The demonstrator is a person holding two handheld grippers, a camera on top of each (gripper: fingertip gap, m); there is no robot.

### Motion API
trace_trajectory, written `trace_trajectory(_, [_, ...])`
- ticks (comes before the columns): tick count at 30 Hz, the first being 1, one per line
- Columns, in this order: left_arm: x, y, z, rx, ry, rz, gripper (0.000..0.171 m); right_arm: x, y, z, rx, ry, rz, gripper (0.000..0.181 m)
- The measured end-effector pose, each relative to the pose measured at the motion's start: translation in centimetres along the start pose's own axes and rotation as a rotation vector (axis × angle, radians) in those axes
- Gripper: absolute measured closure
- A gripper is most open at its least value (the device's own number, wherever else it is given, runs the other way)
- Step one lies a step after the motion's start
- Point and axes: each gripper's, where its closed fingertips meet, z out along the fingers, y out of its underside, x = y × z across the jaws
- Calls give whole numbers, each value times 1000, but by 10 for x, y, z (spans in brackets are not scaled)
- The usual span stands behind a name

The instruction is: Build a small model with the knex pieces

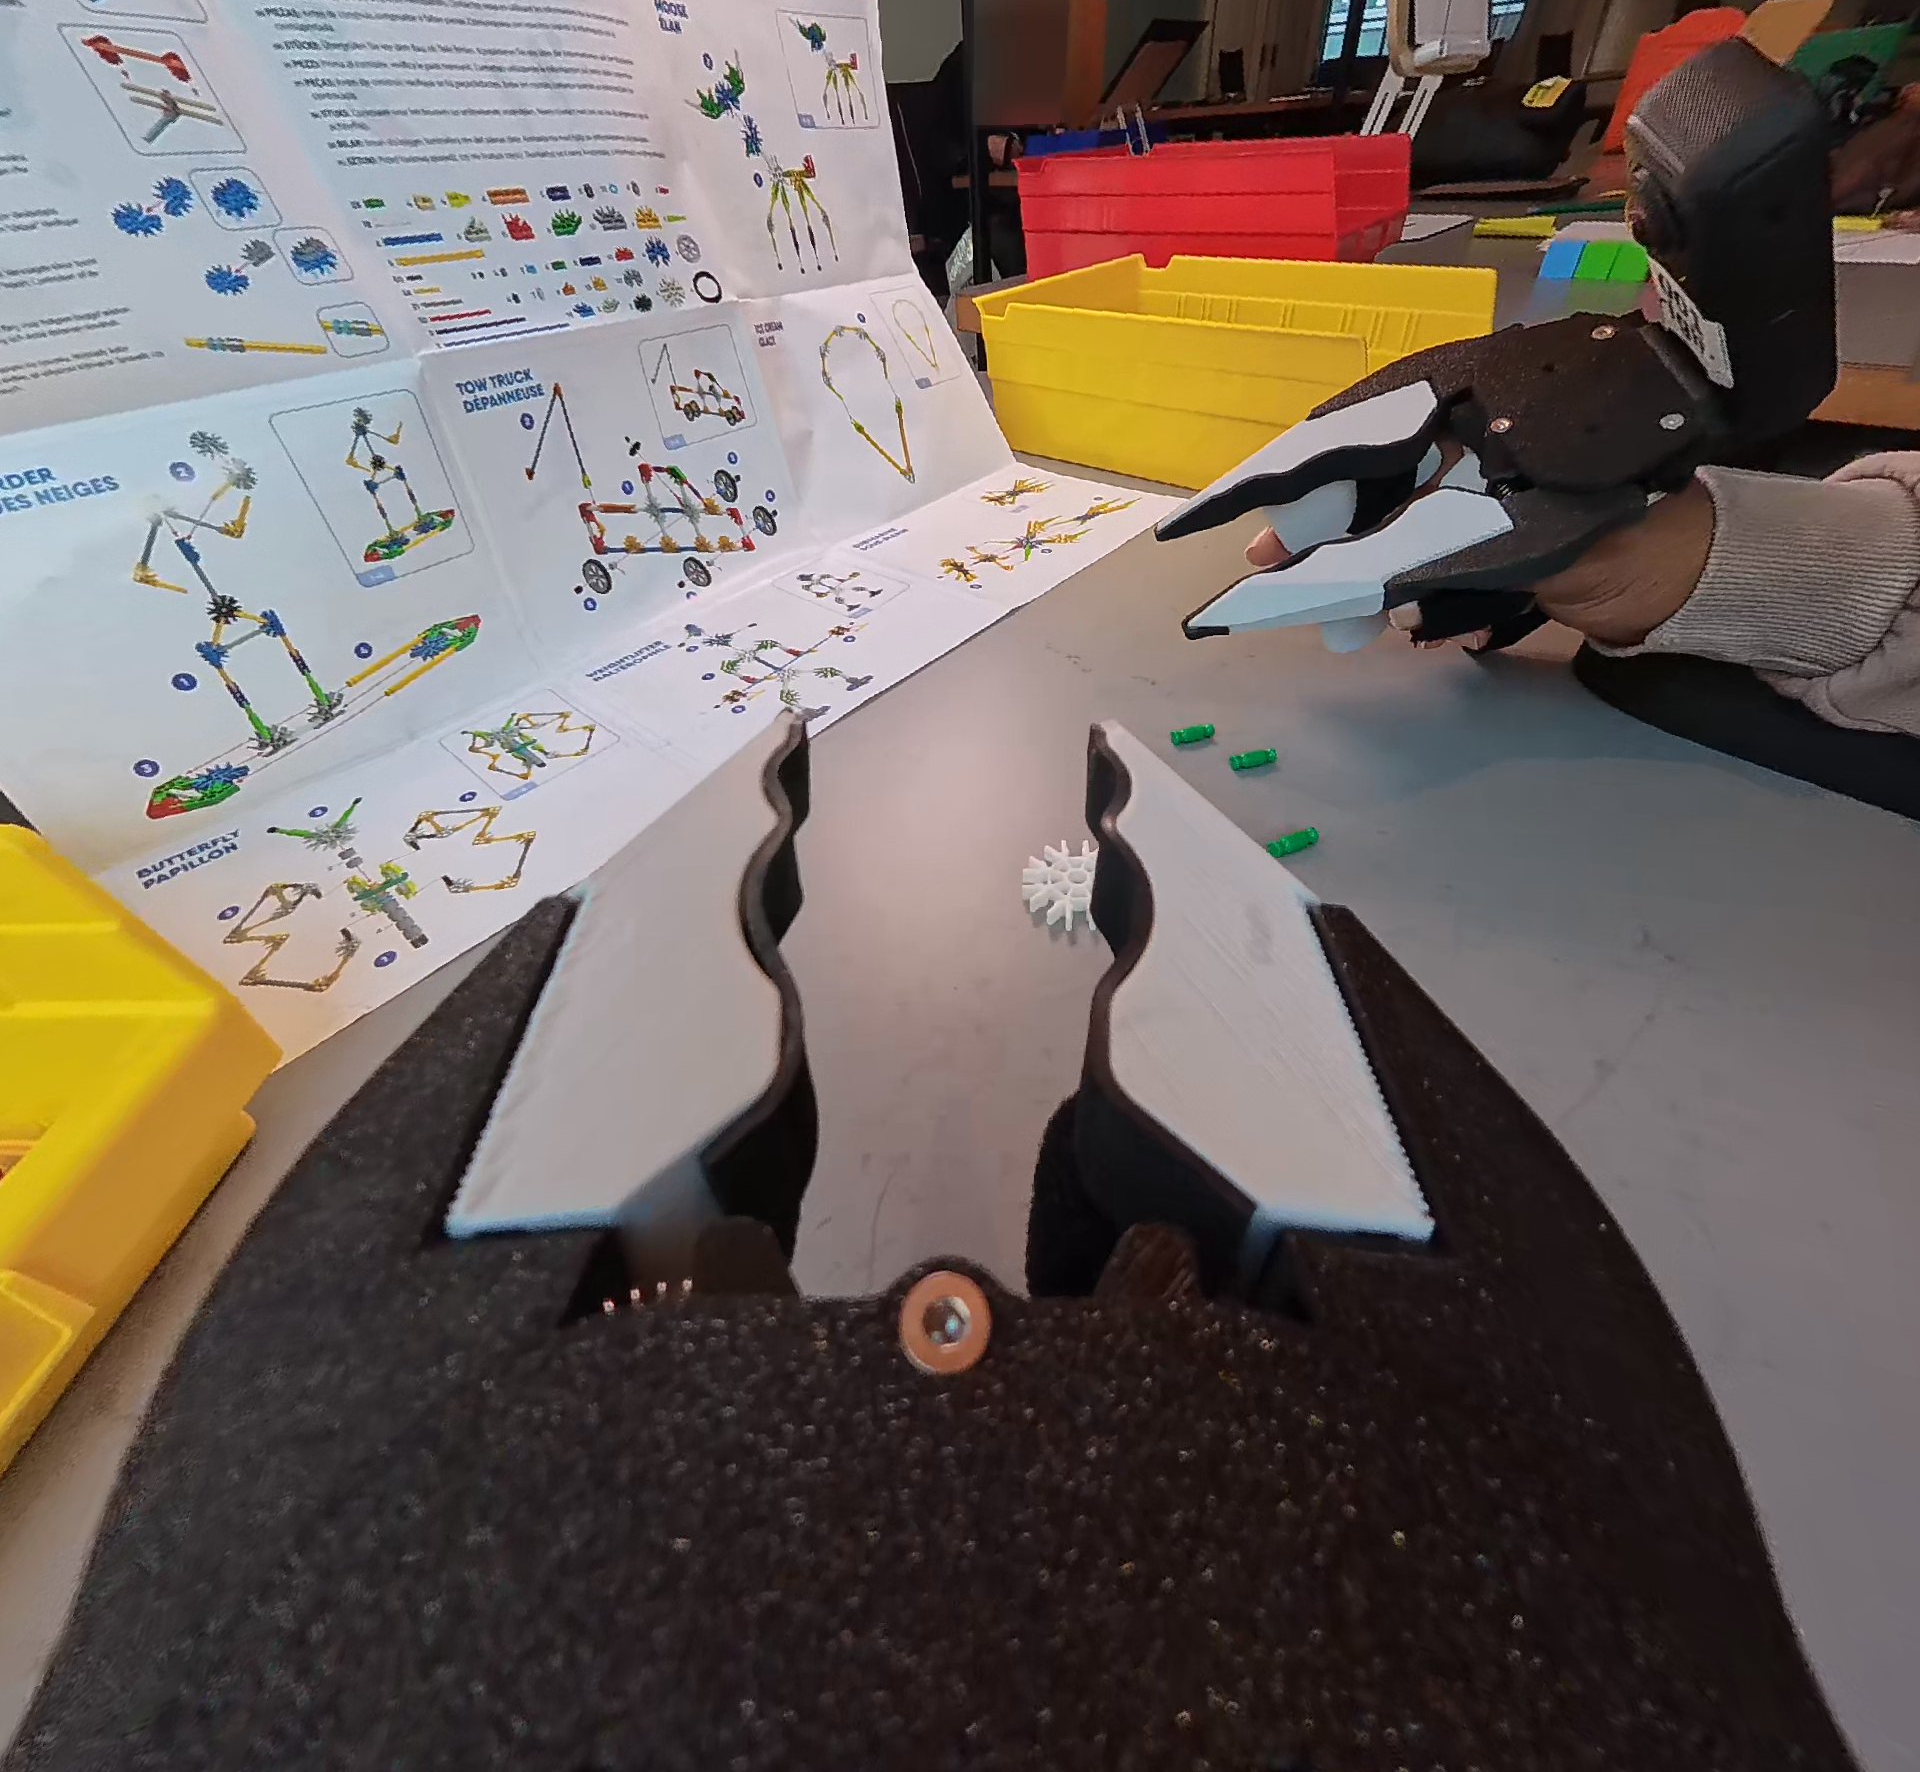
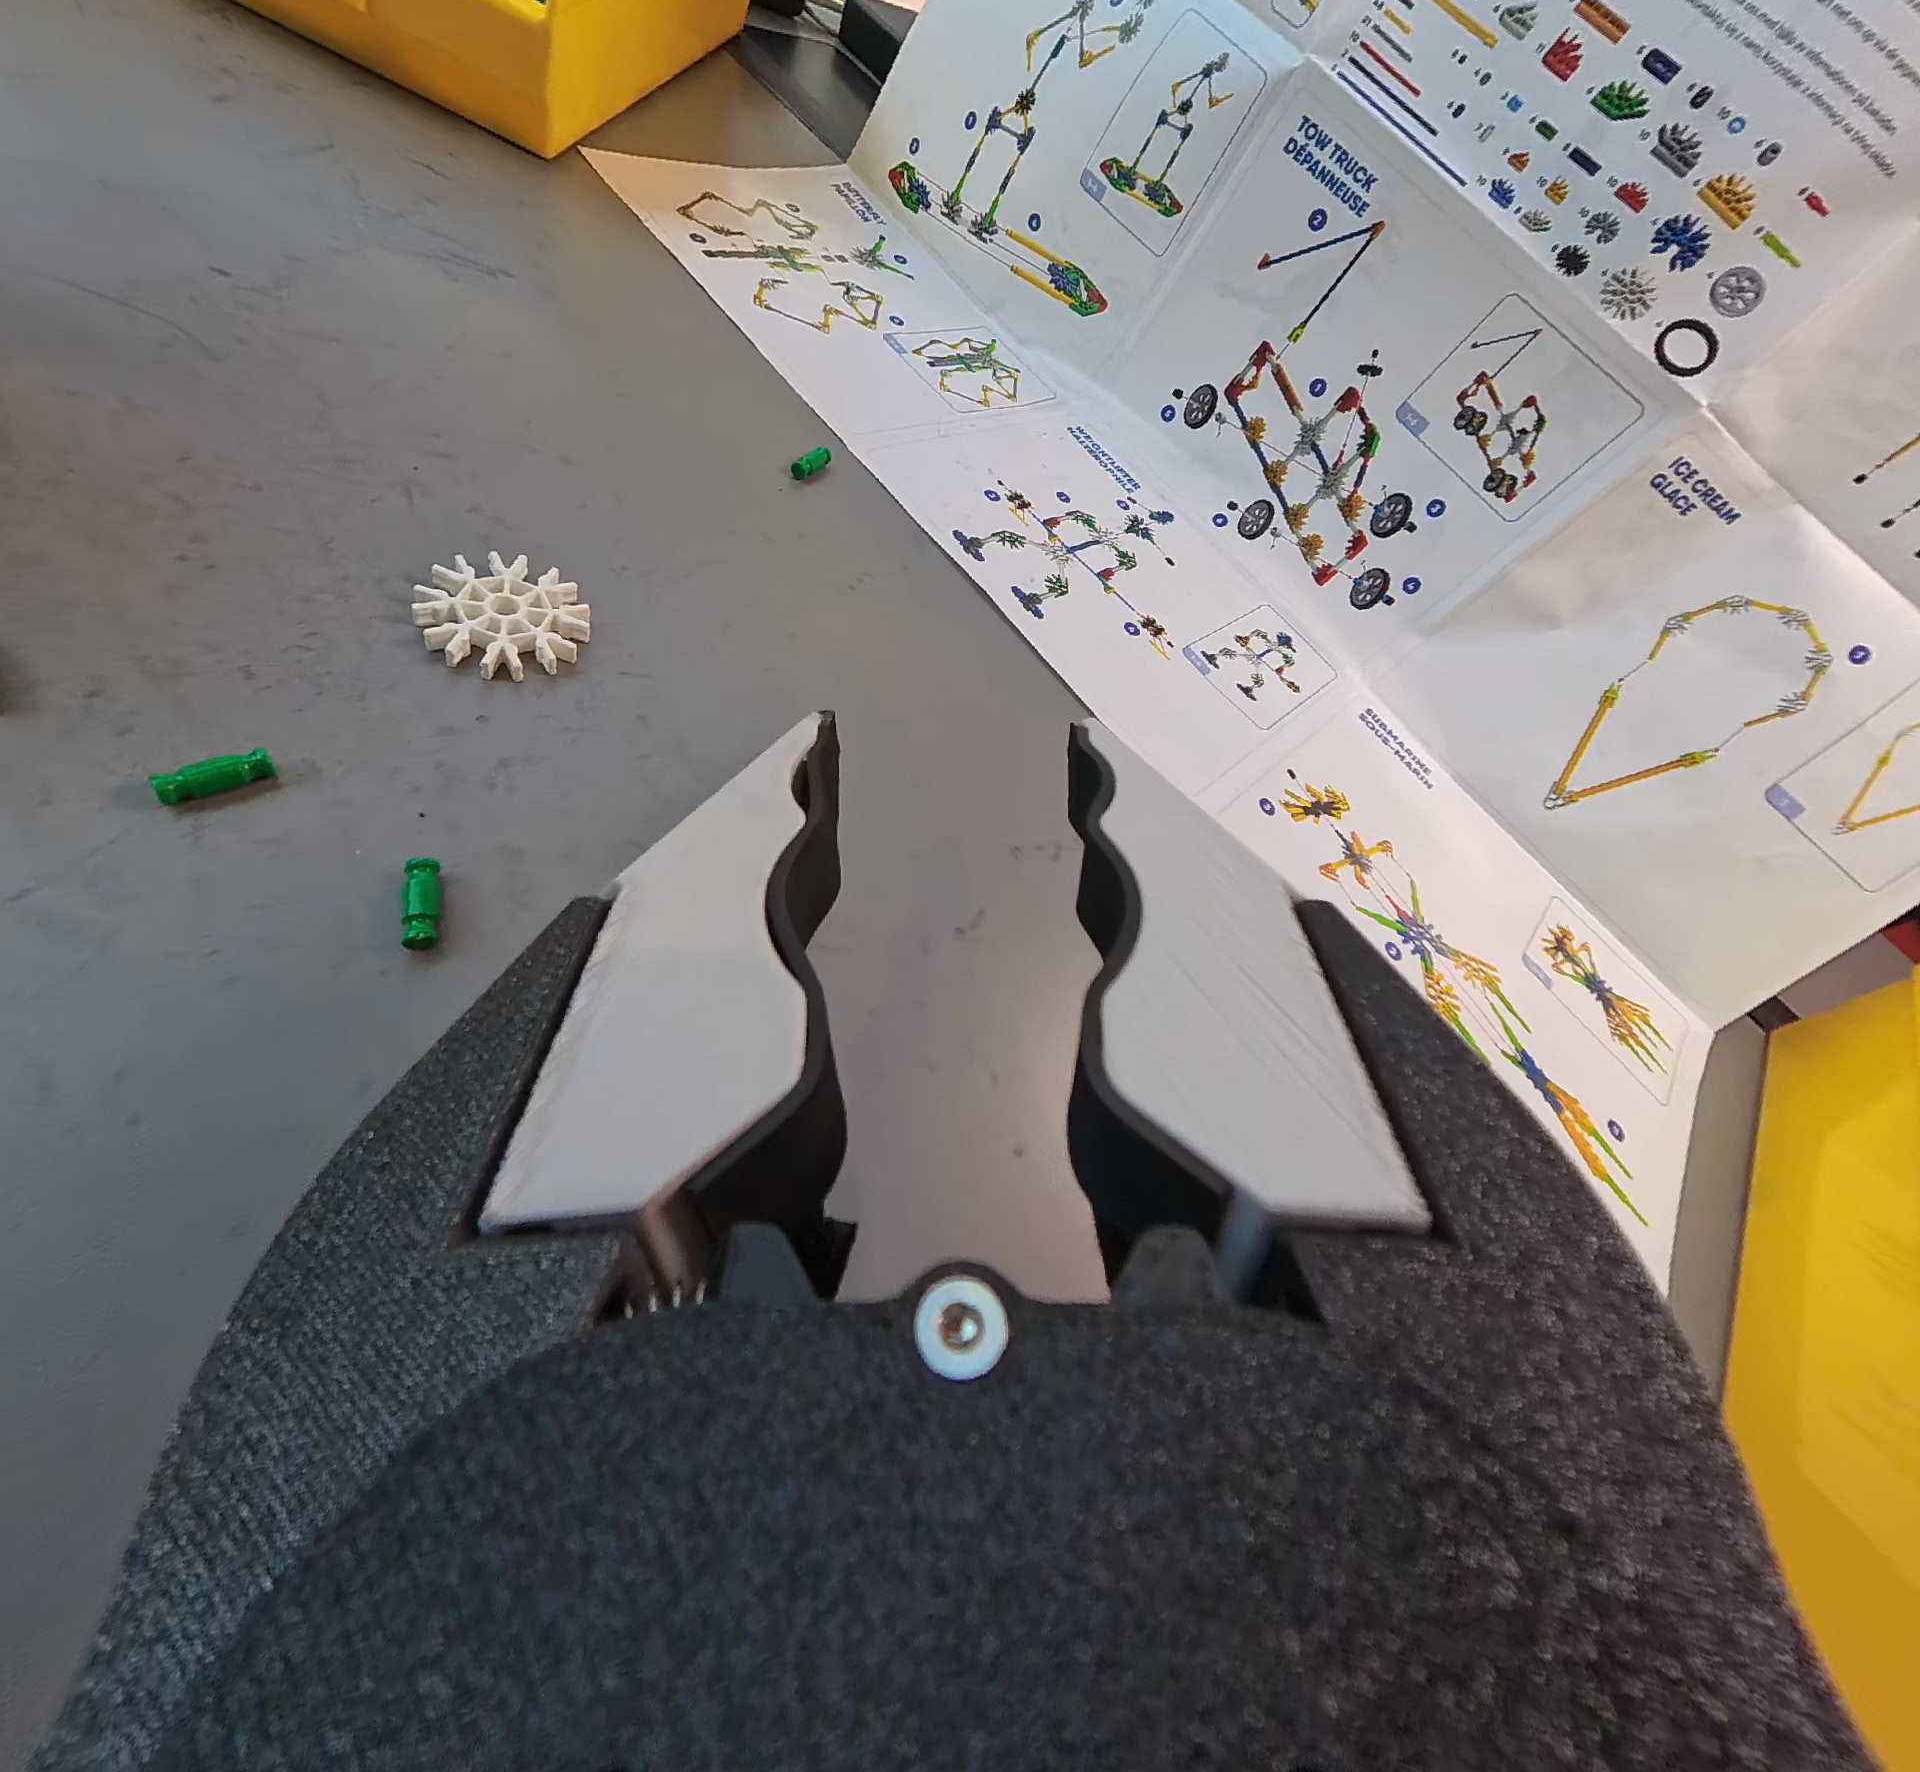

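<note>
Both grippers hang over the grey table point(image 2: 260, 268) with nothing in them. The left gripper point(image 1: 948, 735) has its jaws spread wide, bare table showing between them. The right gripper point(image 2: 951, 725) is parted about as far and is just as empty; seen from the left wrist view, it point(image 1: 1179, 579) floats clear of the table at about 2 o'clock, held by a hand point(image 1: 1621, 569) in a pale sleeve.

The nearest loose piece is a white hub point(image 1: 1060, 881), a flat snowflake-shaped connector lying flat on the table. From the left gripper it sits just inside the right-hand finger, at roughly 1 o'clock, partly hidden behind that finger; whether they touch I cannot tell. From the right gripper the hub point(image 2: 501, 616) lies at about 10 o'clock, well apart from the tips. So the left gripper is plainly the nearer. Being round, the hub has no long axis.

Three short green rods are scattered near it: one point(image 2: 213, 775) at 9 o'clock from the right gripper, another point(image 2: 421, 903) close by, a third point(image 2: 810, 462) towards the sheet.

A folded sheet point(image 2: 1351, 372) of building diagrams stands propped beyond, with yellow bins point(image 1: 1195, 361) either side.
</note>
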Motion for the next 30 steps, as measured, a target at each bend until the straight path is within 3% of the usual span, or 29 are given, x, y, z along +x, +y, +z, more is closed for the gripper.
trace_trajectory(6, [-3,4,-3,-30,-5,-33,123,2,-2,-1,12,8,3,141])
trace_trajectory(12, [-8,6,-3,-31,-26,-26,123,13,-21,-14,122,18,43,159])
trace_trajectory(15, [-6,15,3,-59,-18,-40,123,66,-38,-40,204,145,94,161])
trace_trajectory(18, [-1,24,9,-95,5,-52,123,156,-39,-88,243,363,190,164])
trace_trajectory(22, [1,28,16,-126,20,-36,123,262,14,-134,50,504,313,163])
trace_trajectory(24, [2,32,21,-144,24,-29,123,290,55,-141,-120,477,370,157])
trace_trajectory(26, [3,35,24,-160,25,-13,123,291,84,-143,-231,378,420,150])
trace_trajectory(30, [4,40,28,-192,17,54,123,243,104,-147,-292,93,428,139])
